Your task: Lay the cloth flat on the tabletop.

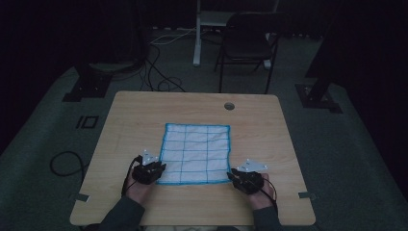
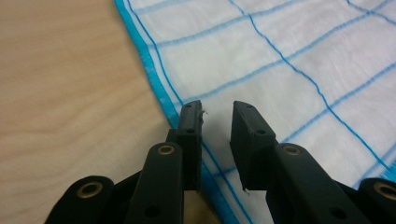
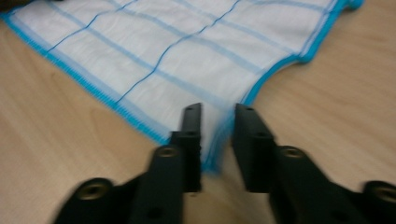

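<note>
While white cloth with blue grid lines (image 1: 197, 153) lies flat at centre of wooden table (image 1: 144, 110), both grippers sit at its near corners. Left gripper (image 2: 217, 108) over near-left corner, jaws parted, hem between them, pads not pressing. Right gripper (image 3: 218, 112) at near-right corner, jaws parted, corner tip in gap, unclamped. Likely step: corners let go, or grasp about to start. Next move probably needs both jaws closing squarely on hem, together, before any lift.

Beyond the worktop
A dark folding chair (image 1: 248, 45) stands at twelve o'clock; cables (image 1: 159, 72) sprawl at eleven on the floor (image 1: 43, 130).
</note>
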`<state>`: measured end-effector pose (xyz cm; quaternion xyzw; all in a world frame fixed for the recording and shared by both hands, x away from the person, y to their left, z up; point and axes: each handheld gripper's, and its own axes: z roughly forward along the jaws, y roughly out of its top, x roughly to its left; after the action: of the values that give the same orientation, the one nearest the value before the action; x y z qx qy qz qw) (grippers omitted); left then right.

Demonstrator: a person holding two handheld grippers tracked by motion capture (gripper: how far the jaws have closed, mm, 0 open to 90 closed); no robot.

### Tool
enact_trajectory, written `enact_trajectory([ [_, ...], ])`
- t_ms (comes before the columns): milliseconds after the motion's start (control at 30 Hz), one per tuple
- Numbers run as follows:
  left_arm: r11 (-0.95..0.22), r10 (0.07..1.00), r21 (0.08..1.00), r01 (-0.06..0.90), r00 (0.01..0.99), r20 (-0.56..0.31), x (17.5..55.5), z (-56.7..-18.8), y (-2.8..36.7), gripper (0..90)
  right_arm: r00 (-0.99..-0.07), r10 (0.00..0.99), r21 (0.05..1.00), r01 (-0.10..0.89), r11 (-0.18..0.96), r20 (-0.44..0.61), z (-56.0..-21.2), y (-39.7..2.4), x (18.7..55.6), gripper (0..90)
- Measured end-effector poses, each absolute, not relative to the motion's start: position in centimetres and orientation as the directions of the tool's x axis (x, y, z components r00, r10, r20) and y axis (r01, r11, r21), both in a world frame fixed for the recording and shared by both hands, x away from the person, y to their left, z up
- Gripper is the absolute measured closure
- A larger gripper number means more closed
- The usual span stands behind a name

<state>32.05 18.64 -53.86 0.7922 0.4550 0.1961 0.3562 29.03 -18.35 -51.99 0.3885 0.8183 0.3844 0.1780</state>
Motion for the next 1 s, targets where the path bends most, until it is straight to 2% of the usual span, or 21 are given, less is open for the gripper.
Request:
enact_trajectory([
  [33, -0.333, 0.858, 0.759, 0.560, 0.514, -0.002, 32.1, -53.6, 18.6, 73.8, -0.616, 0.788, 0.782, 0.489, 0.386, -0.003, -51.5, -18.4, 29.4, 64.4],
  [167, -0.345, 0.853, 0.763, 0.547, 0.521, 0.012, 32.9, -53.3, 18.3, 72.4, -0.615, 0.789, 0.803, 0.469, 0.369, -0.003, -51.0, -18.2, 30.3, 63.0],
  [367, -0.331, 0.870, 0.752, 0.570, 0.492, 0.009, 34.9, -53.8, 18.3, 71.4, -0.617, 0.787, 0.793, 0.469, 0.389, -0.021, -52.1, -15.7, 35.1, 62.7],
  [500, -0.328, 0.879, 0.747, 0.578, 0.477, 0.017, 35.9, -54.0, 18.5, 71.1, -0.631, 0.775, 0.785, 0.480, 0.392, -0.001, -53.0, -14.6, 37.0, 61.7],
  [800, -0.318, 0.876, 0.740, 0.593, 0.482, -0.009, 36.7, -54.2, 18.9, 68.8, -0.625, 0.780, 0.748, 0.524, 0.407, 0.014, -54.4, -14.6, 37.9, 59.2],
  [1000, -0.314, 0.878, 0.740, 0.595, 0.479, -0.012, 36.3, -54.2, 18.8, 71.2, -0.635, 0.773, 0.745, 0.526, 0.410, 0.023, -54.4, -15.1, 37.2, 56.4],
])
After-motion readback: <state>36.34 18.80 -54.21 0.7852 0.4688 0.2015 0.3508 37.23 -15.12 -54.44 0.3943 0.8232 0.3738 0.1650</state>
